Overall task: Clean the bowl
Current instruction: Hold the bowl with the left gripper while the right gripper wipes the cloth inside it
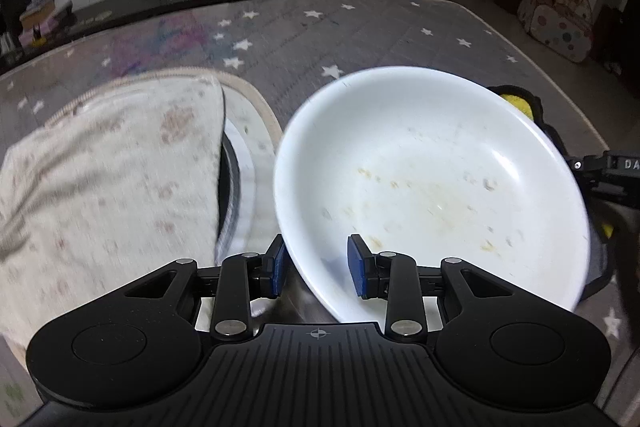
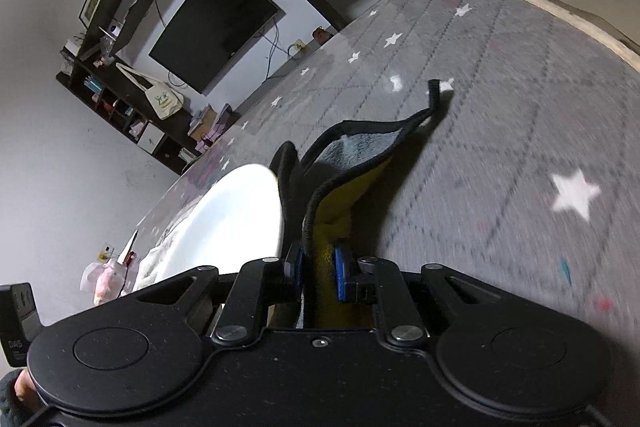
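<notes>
I have the bowl [image 1: 432,187] tilted up in the left gripper [image 1: 316,265], its near rim running between my 2 fingers [image 1: 276,267]. They stand partly apart, one outside the wall and one inside, and whether the pads actually press on the rim I cannot tell from this view; the bowl is off level, so something is propping it. The inside carries yellowish smears and small crumbs, mostly ahead and to the right of my inner finger, across the bottom.

The right gripper [image 2: 318,267] has its fingers nearly closed on a cloth [image 2: 352,163], yellow on one face and grey on the other with a black hem. The cloth stands up ahead of those fingers, just behind the far rim of the bowl, and in the left view only a bit of it peeks over that rim. It seems to touch the outer wall, but I cannot be sure.

By my reading the wipe is in progress or about to resume, since soil remains inside. To do it well I would keep the left grip firm and the tilt steady, bring the cloth over the rim onto the stained bottom, and sweep with a flat fold rather than a loose corner. A towel [image 1: 112,163] lies left of my left fingers on the star-patterned counter [image 1: 360,35].
</notes>
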Demonstrator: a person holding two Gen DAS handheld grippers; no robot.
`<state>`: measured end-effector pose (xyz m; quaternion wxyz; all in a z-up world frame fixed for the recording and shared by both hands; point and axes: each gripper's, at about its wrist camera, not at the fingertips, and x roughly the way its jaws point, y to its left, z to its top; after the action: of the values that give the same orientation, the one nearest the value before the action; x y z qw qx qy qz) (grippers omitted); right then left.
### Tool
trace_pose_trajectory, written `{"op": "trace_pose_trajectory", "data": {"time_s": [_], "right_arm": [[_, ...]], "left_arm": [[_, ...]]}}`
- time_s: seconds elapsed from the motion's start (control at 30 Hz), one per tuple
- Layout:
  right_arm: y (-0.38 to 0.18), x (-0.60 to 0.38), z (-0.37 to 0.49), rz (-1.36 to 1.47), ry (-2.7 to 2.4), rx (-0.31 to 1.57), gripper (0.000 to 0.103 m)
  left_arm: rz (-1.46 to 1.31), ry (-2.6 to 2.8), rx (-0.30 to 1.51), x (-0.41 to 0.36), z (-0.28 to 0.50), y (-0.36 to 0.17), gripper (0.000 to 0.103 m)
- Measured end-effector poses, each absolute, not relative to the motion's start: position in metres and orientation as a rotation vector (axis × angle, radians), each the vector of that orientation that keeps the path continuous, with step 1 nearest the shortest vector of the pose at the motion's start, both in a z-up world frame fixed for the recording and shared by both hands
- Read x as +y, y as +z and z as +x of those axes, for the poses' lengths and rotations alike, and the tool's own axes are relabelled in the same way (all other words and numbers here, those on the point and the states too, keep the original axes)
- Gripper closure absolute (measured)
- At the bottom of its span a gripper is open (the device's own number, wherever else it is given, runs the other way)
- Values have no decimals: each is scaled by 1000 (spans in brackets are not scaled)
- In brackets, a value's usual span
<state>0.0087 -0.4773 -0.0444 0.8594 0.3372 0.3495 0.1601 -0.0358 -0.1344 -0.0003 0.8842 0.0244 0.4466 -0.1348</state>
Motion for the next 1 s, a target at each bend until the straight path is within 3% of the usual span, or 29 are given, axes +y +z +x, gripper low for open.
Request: {"op": "trace_pose_trajectory", "data": {"time_s": [0.2,1.0], "right_arm": [[-48,-477,-9,714,330,729,86],[-62,-505,54,855,379,751,86]], "left_arm": [[33,-289,926,-135,-47,0,70],[192,-382,892,-143,-22,-3,68]]}}
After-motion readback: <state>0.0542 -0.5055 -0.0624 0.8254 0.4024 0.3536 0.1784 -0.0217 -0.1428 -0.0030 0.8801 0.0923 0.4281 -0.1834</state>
